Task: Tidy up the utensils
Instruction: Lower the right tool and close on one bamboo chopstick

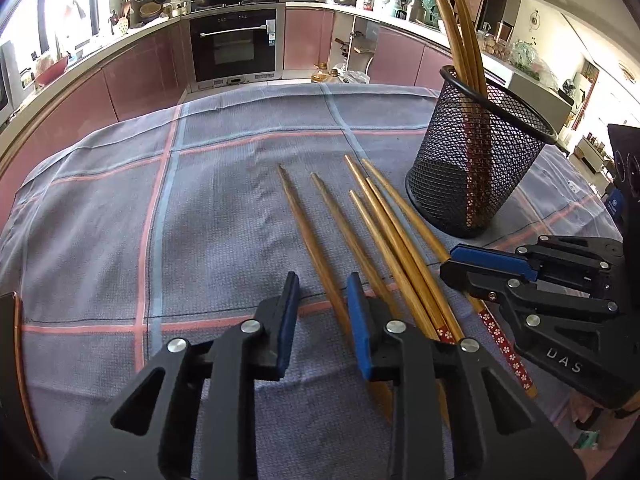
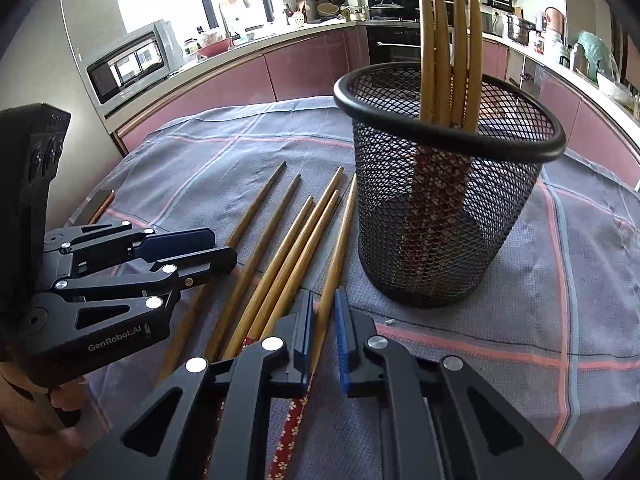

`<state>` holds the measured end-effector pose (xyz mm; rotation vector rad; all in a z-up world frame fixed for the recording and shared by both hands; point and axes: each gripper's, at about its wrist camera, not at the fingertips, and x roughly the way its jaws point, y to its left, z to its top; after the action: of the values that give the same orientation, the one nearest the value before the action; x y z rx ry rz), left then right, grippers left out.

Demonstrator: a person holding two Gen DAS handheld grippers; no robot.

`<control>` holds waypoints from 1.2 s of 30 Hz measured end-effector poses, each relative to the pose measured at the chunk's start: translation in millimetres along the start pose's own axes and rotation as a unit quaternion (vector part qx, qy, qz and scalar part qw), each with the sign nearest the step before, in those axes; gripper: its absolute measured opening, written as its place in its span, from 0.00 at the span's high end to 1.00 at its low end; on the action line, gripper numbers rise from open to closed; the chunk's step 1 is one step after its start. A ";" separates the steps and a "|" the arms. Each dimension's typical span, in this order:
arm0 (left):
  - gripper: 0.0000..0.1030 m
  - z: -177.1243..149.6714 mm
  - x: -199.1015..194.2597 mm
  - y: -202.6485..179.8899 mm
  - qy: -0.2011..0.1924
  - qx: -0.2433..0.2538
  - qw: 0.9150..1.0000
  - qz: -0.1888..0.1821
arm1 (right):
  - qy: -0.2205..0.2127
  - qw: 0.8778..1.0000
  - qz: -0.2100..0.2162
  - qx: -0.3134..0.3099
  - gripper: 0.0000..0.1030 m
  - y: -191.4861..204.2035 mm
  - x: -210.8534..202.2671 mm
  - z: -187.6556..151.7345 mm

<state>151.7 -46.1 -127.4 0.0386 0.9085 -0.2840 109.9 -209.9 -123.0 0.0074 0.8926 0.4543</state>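
Several wooden chopsticks [image 1: 384, 232] [image 2: 288, 248] lie side by side on the checked cloth, tips pointing away. A black mesh holder [image 1: 472, 176] [image 2: 440, 216] stands upright to their right, with several chopsticks [image 1: 464, 32] [image 2: 440, 40] standing in it. My left gripper [image 1: 323, 312] [image 2: 226, 248] is low over the cloth. The leftmost chopstick [image 1: 304, 224] passes between its pads, close to the right pad, with a clear gap on the left. My right gripper [image 2: 324, 316] [image 1: 446, 258] is shut on the rightmost chopstick [image 2: 340, 248], near its red flowered end.
The grey checked cloth [image 1: 120, 208] covers the table, whose far edge drops toward pink kitchen cabinets and an oven [image 1: 234, 44]. A copper-edged phone [image 2: 100, 204] lies at the left of the table. A person's hand [image 2: 24, 400] holds the left gripper.
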 end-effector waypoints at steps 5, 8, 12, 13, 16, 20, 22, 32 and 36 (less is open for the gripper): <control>0.89 -4.0 -3.1 0.3 -0.007 -0.015 1.000 -0.003 | -0.010 0.999 0.015 0.028 0.94 -8.0 -6.4 -4.0; 0.91 -7.0 -7.2 3.3 -0.009 -0.028 1.000 -0.005 | -0.015 0.999 0.029 0.029 0.94 -9.1 -12.4 -5.4; 0.92 -12.4 -14.1 5.2 -0.011 -0.033 0.999 -0.013 | -0.014 0.999 0.041 0.013 0.94 -5.7 -18.4 -8.7; 0.92 -14.6 -16.2 4.8 -0.012 -0.032 0.999 -0.014 | -0.015 0.999 0.044 0.009 0.94 -4.3 -19.8 -9.6; 0.92 -19.3 -23.3 4.2 -0.014 -0.031 0.999 -0.022 | -0.012 0.999 0.049 0.000 0.94 0.3 -21.8 -12.2; 0.92 -26.6 -28.5 -1.2 -0.010 -0.020 0.999 -0.038 | -0.005 0.999 0.053 -0.010 0.94 3.8 -21.6 -14.4; 0.92 -30.2 -28.1 -4.5 -0.006 -0.014 0.999 -0.043 | -0.001 0.999 0.053 -0.014 0.94 6.0 -20.8 -14.8; 0.88 -27.8 -16.7 -6.1 0.010 0.007 0.999 -0.044 | 0.019 0.999 0.037 -0.035 0.93 11.3 -11.2 -10.7; 0.85 -22.6 -13.1 -7.3 0.014 0.010 0.999 -0.048 | 0.020 0.998 0.037 -0.038 0.93 11.4 -8.3 -7.9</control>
<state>124.8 -46.7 -130.5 0.0170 0.9375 -0.3831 95.2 -204.2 -119.6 -0.0389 0.9159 0.5601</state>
